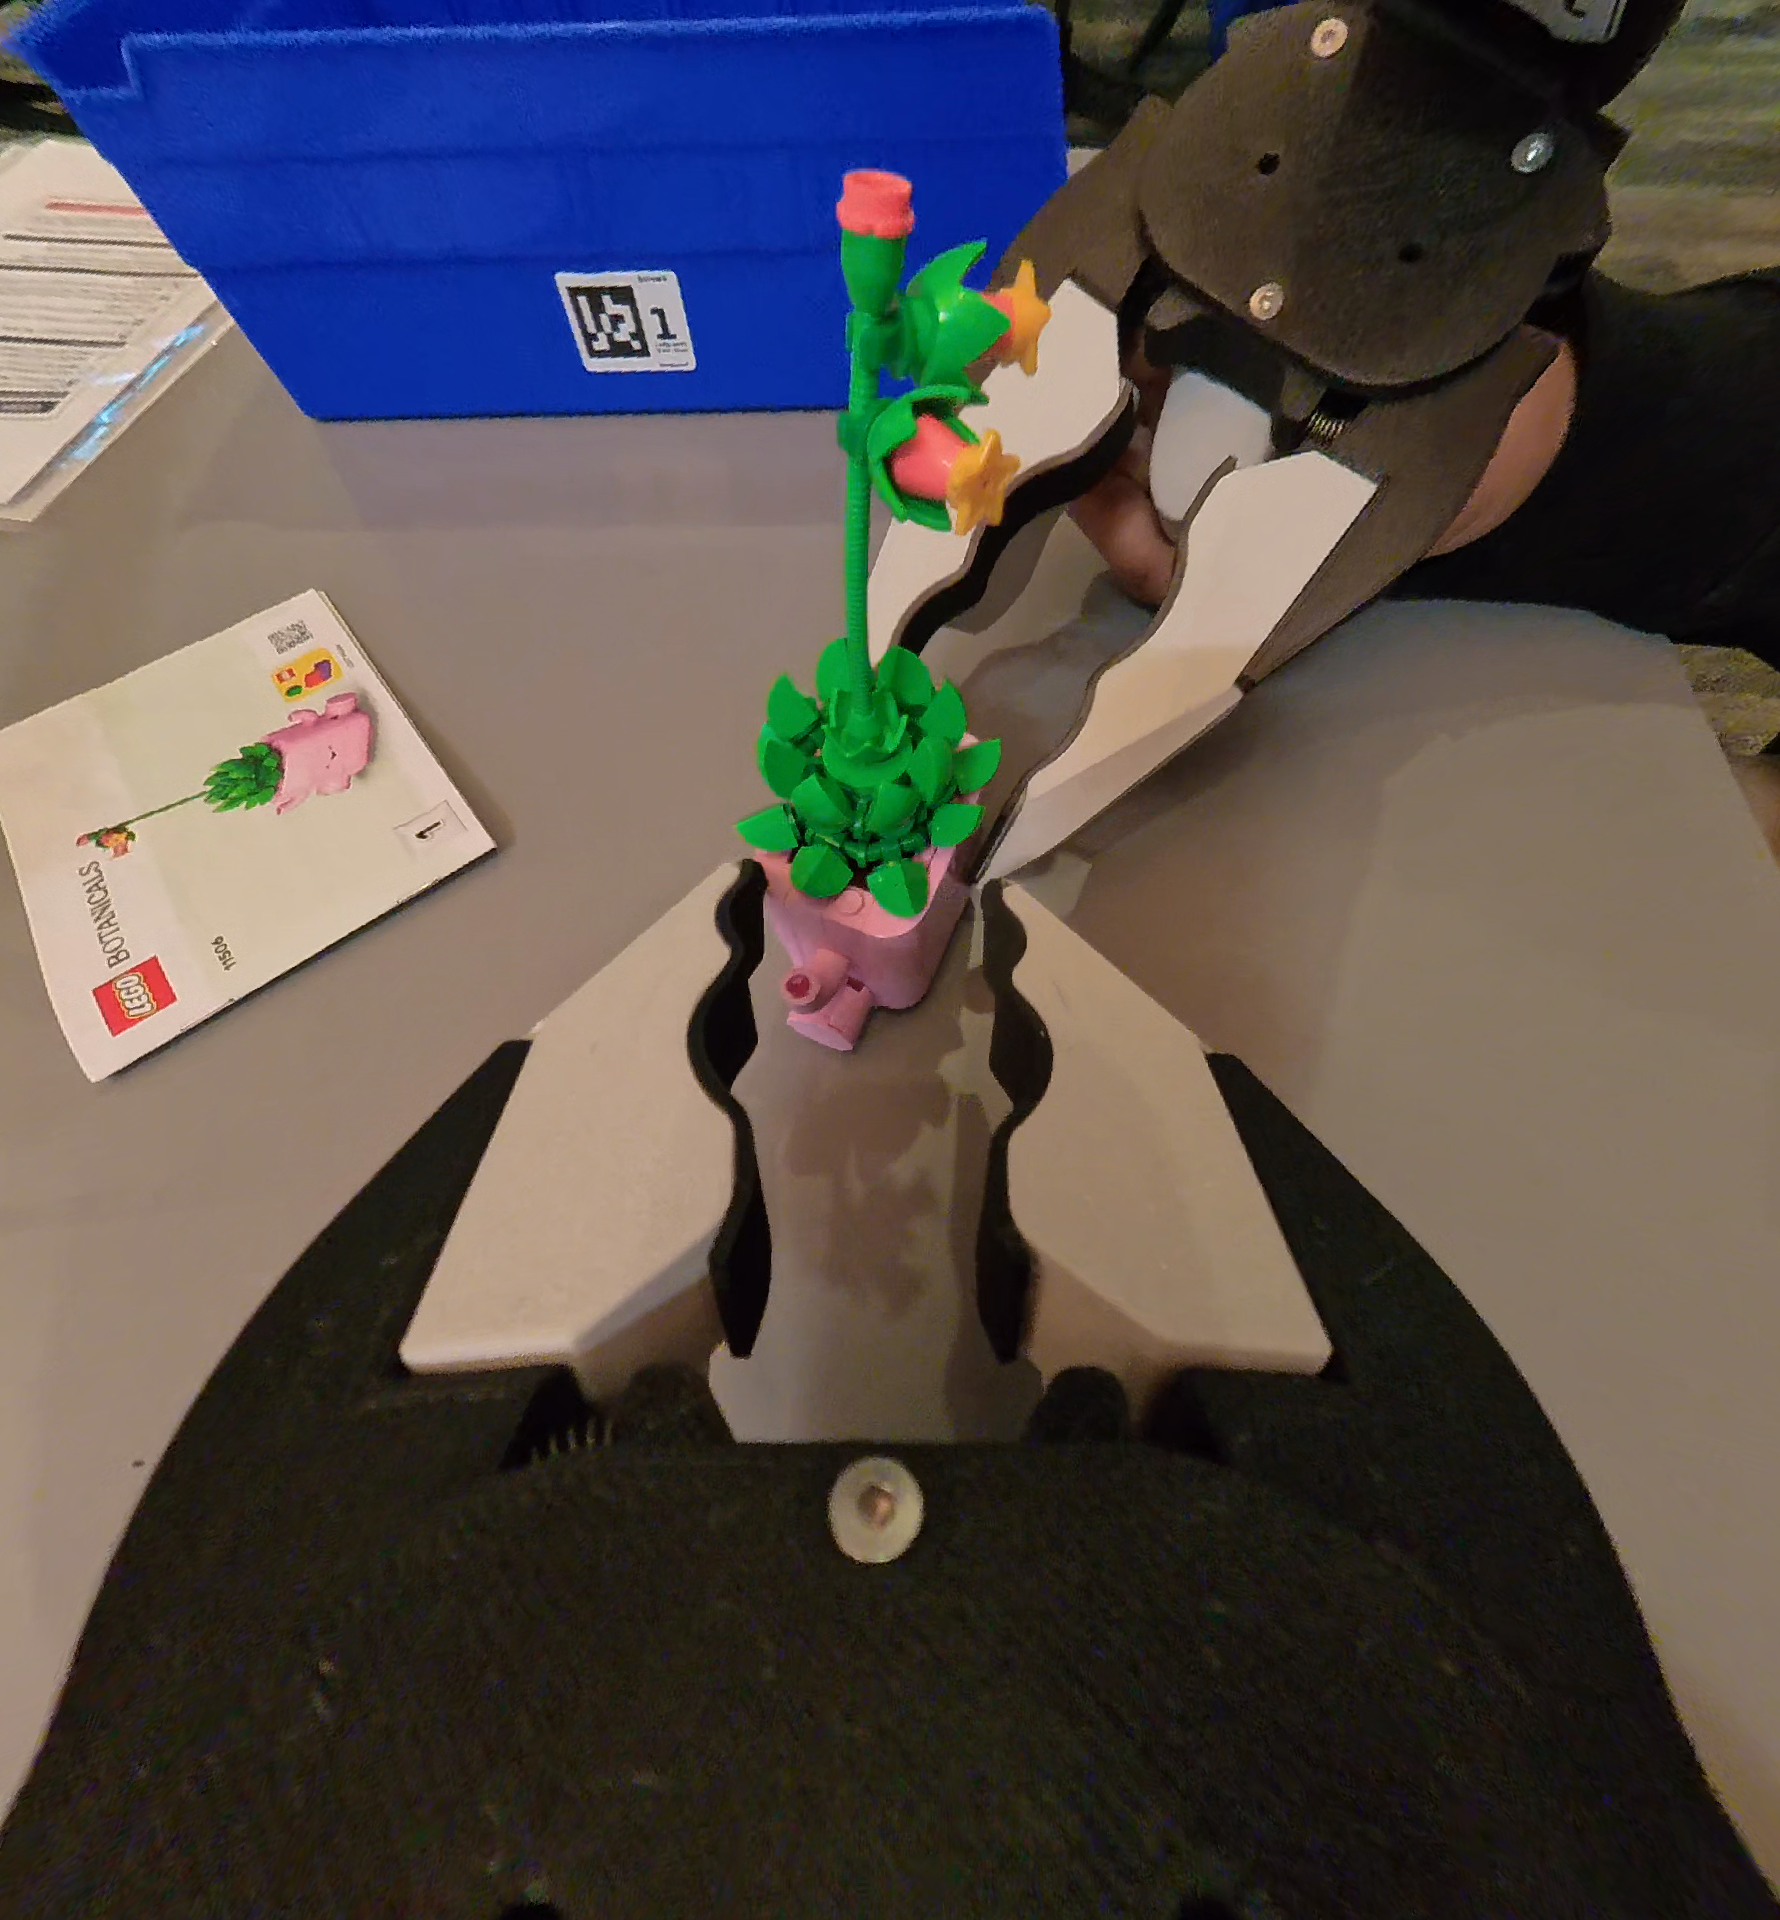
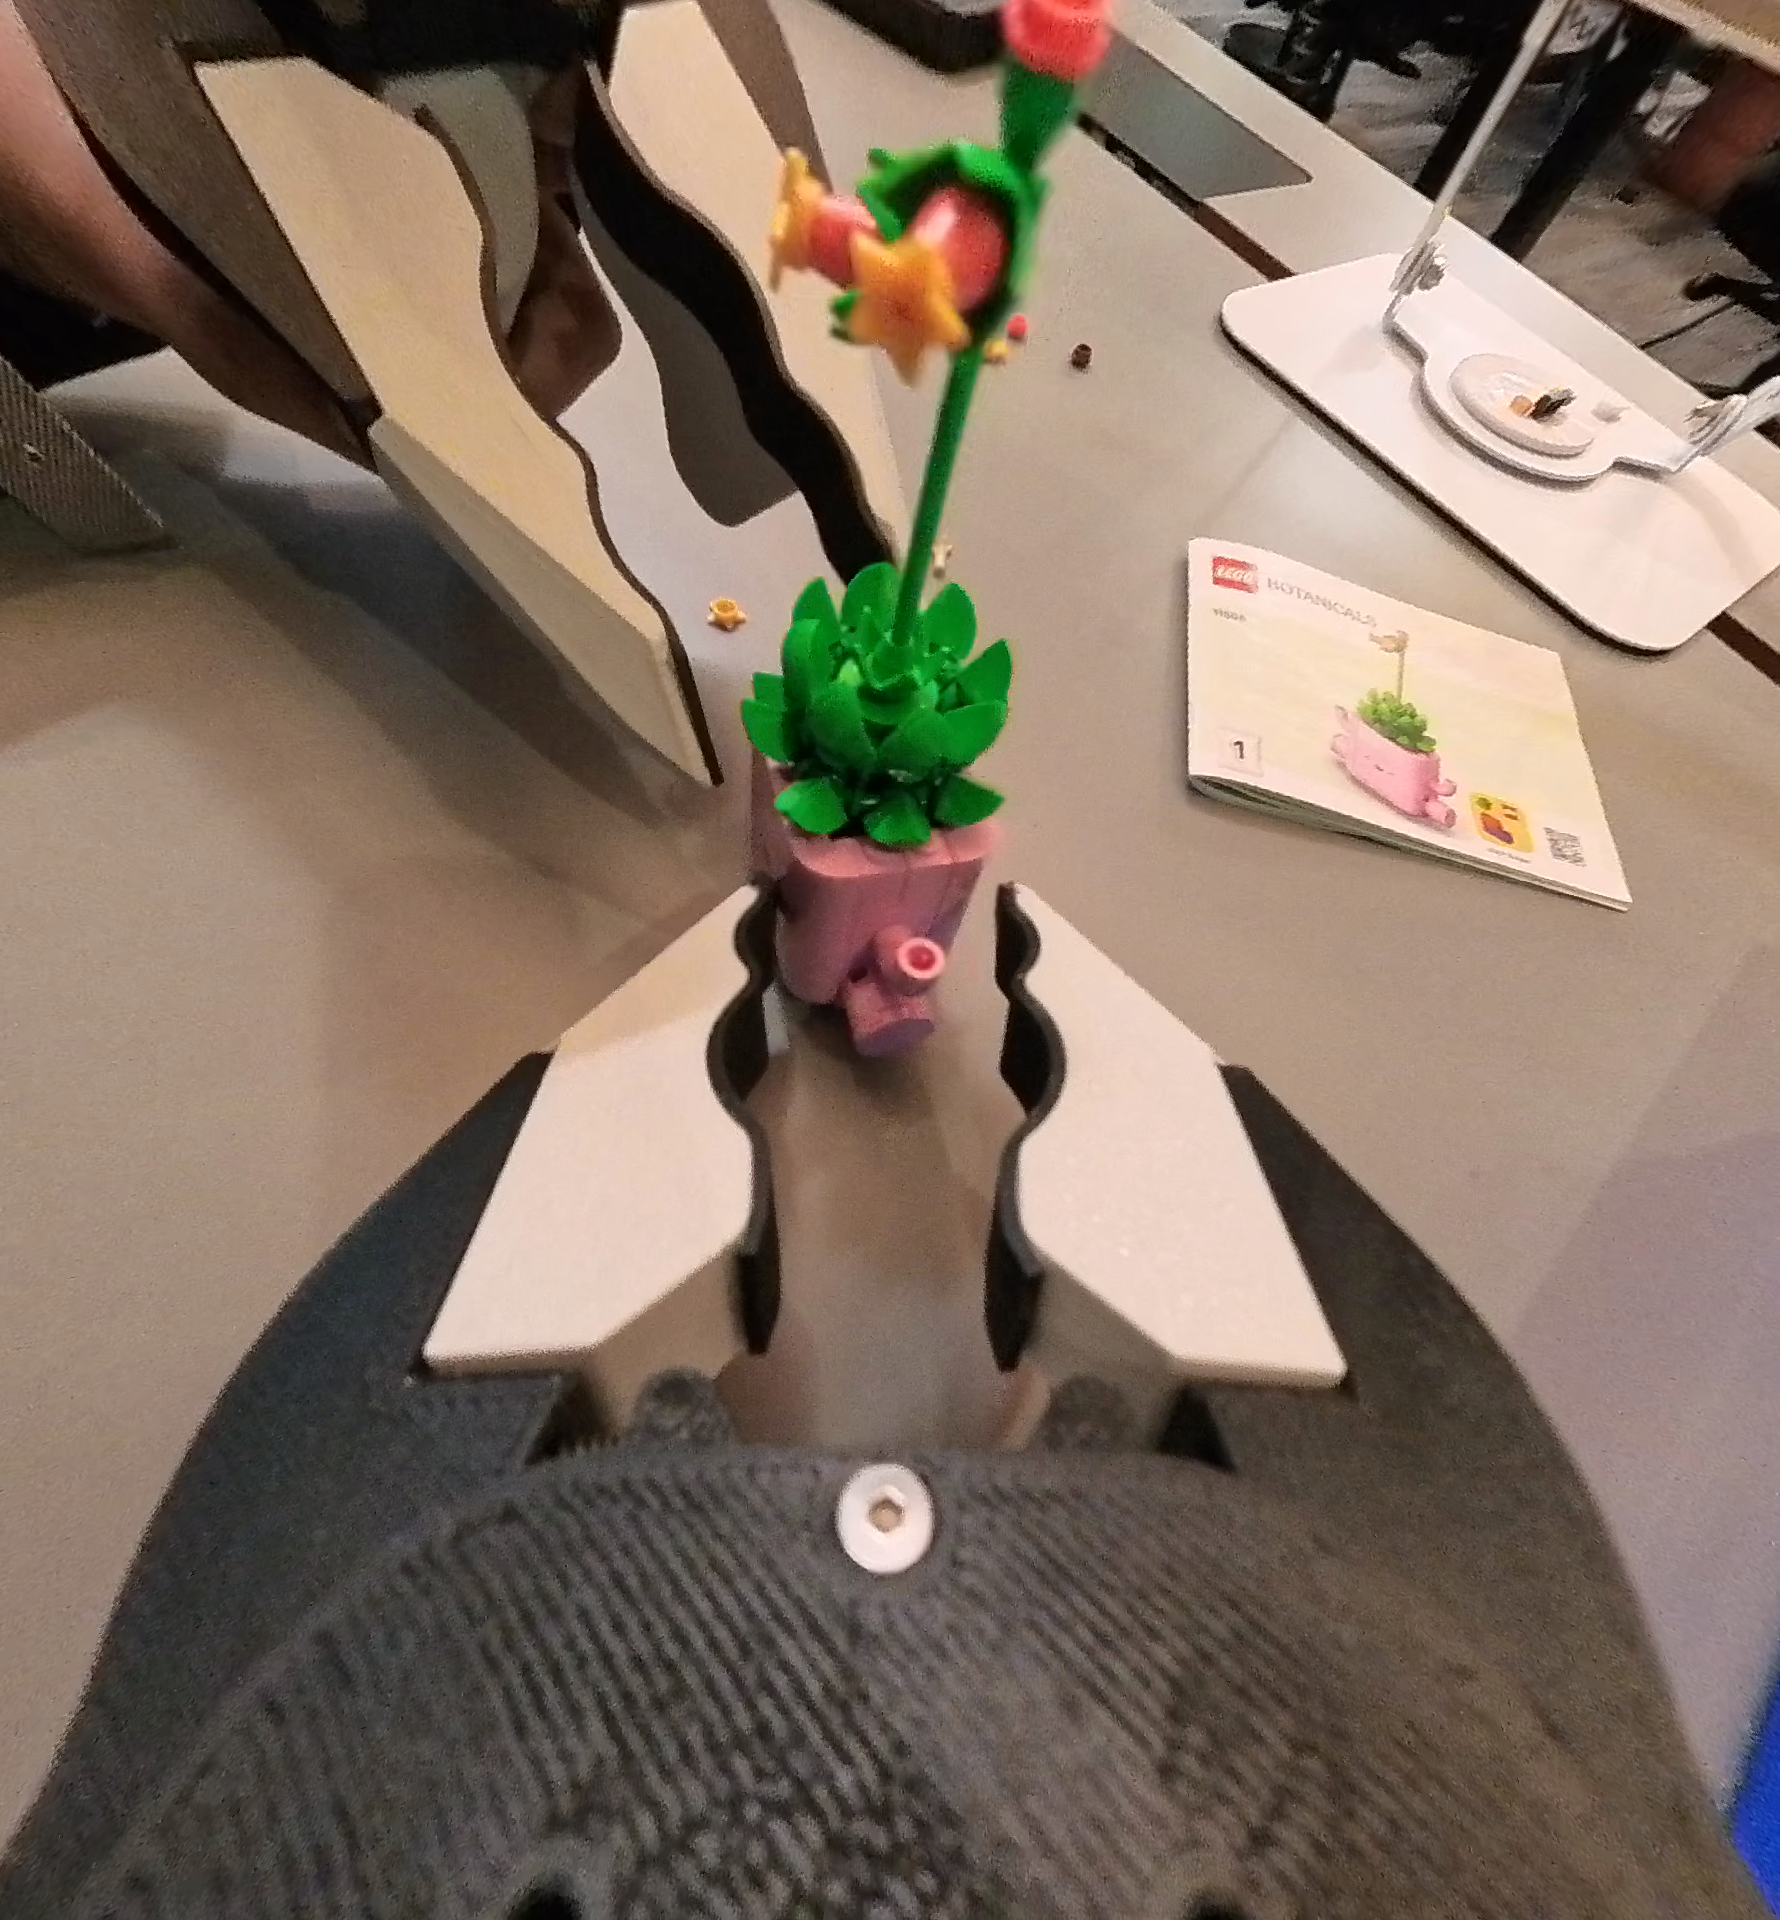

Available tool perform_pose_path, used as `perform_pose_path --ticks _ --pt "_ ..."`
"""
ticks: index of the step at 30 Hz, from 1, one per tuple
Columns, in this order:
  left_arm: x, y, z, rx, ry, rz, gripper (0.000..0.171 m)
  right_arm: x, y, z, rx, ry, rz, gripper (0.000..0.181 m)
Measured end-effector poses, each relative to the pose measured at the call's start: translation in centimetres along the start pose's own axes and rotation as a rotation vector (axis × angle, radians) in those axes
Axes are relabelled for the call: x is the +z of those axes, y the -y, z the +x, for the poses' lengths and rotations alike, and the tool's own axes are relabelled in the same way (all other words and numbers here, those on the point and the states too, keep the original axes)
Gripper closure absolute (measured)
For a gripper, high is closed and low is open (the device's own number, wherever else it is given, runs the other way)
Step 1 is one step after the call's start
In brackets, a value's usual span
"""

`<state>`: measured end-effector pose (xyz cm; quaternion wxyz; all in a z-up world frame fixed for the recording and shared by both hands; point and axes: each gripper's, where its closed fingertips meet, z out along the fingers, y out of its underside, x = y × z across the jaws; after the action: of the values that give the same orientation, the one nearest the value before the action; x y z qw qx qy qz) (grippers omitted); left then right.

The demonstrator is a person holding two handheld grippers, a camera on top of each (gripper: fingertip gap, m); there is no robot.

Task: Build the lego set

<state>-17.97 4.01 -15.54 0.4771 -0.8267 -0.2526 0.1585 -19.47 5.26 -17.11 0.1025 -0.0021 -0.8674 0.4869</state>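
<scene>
The lego plant stands on the grey table: a pink pot (image 1: 870, 951) with green leaves (image 1: 865, 769) and a tall green stem (image 1: 858, 540) with pink and yellow flowers (image 1: 953, 468). My left gripper (image 1: 865, 891) has both fingertips against the pot's left and right sides and is shut on it. My right gripper (image 2: 881, 906) is shut on the same pot (image 2: 865, 904) from the other side. It shows in the left wrist view (image 1: 1125, 665), reaching in from the upper right, with a hand behind it. The left gripper's fingers (image 2: 512, 540) show in the right wrist view.
A blue bin (image 1: 553, 197) stands behind the plant. An instruction booklet (image 1: 231, 821) (image 2: 1385, 727) lies flat on the table. A printed sheet (image 1: 34, 312) lies far left. A white stand base (image 2: 1488, 468) and small loose pieces (image 2: 725, 613) lie beyond. The table edge (image 1: 1759, 831) runs on the right. The grippers are tip to tip, or close to it.
</scene>
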Motion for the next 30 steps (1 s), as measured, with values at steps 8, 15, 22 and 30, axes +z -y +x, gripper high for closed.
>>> perform_pose_path --ticks 8,15,22,30 --pt "0.65 -0.04 -0.32 -0.027 0.017 0.014 0.122 -0.46 0.5 0.24 0.046 0.02 0.044 0.138" --pt "0.78 0.25 -0.1 -0.021 0.011 0.032 0.124 -0.17 0.2 -0.35 0.002 0.029 0.017 0.136" --pt "0.87 0.36 -0.03 -0.011 0.016 0.037 0.125 0.01 0.38 -0.66 -0.028 0.017 0.019 0.134" --pt "0.85 0.5 0.03 -0.006 0.016 0.046 0.131 0.07 0.47 -0.25 -0.026 -0.019 0.021 0.141"
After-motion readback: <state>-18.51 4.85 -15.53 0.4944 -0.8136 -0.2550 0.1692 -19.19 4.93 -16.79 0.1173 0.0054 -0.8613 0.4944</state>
